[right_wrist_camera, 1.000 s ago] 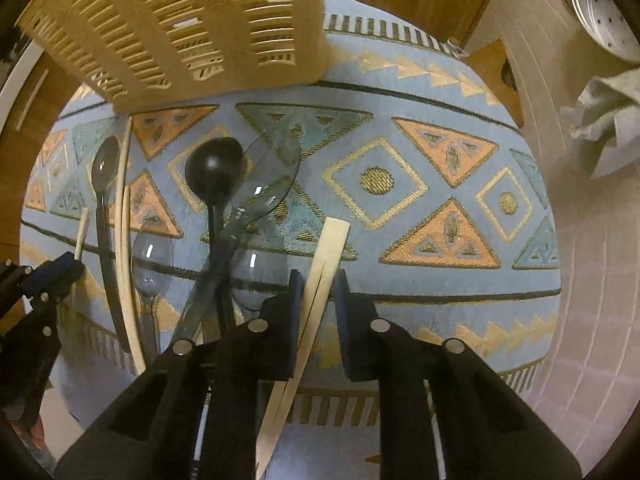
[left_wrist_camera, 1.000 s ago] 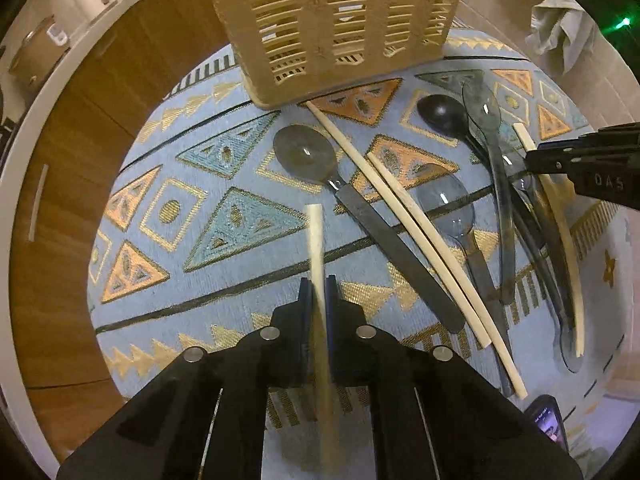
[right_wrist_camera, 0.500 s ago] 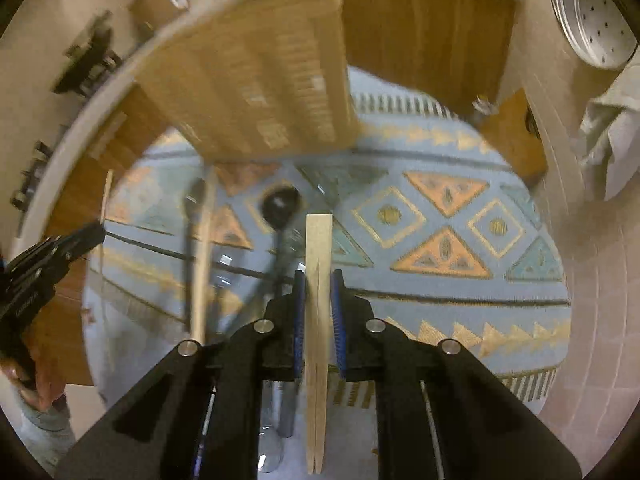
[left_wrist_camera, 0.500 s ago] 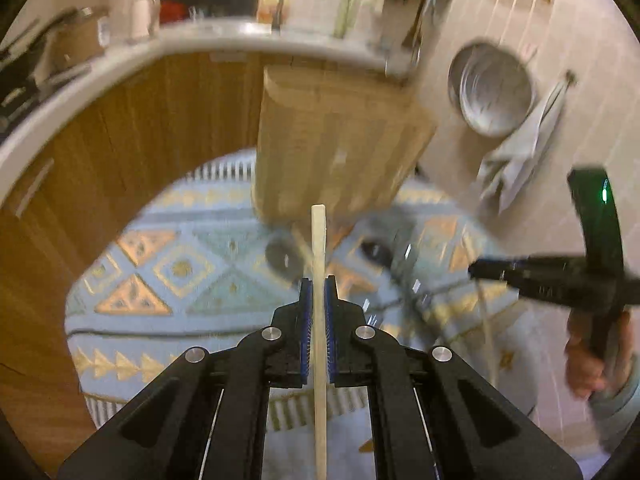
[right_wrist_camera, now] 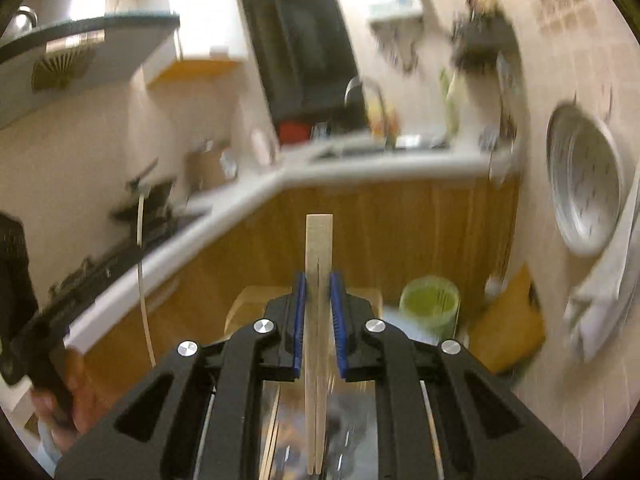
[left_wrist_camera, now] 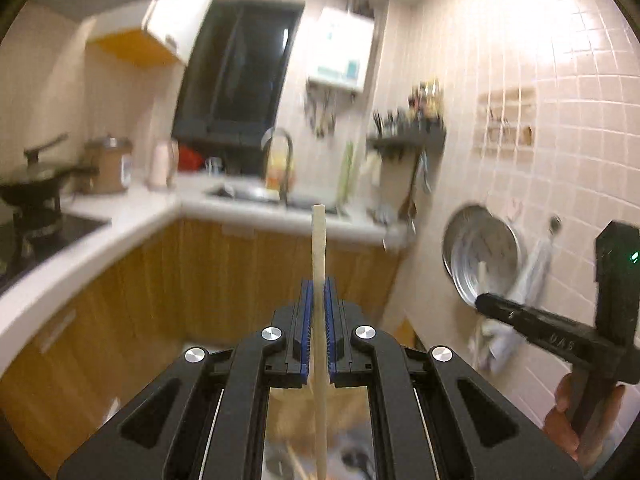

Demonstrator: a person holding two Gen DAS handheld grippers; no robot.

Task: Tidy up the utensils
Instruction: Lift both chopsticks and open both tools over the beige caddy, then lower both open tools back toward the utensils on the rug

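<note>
Both held level and raised: left gripper point(left_wrist_camera: 316, 312) clamped on a single chopstick point(left_wrist_camera: 318, 248), right gripper point(right_wrist_camera: 318, 312) closed on a joined chopstick pair point(right_wrist_camera: 319, 248), long axes pointing ahead, basket point(right_wrist_camera: 248, 300) low beyond right jaws.

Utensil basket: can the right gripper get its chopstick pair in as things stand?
Probably yes. The right gripper holds the joined chopstick pair upright, and the utensil basket shows just below and ahead with nothing visibly between, though blur hides its openings.
</note>
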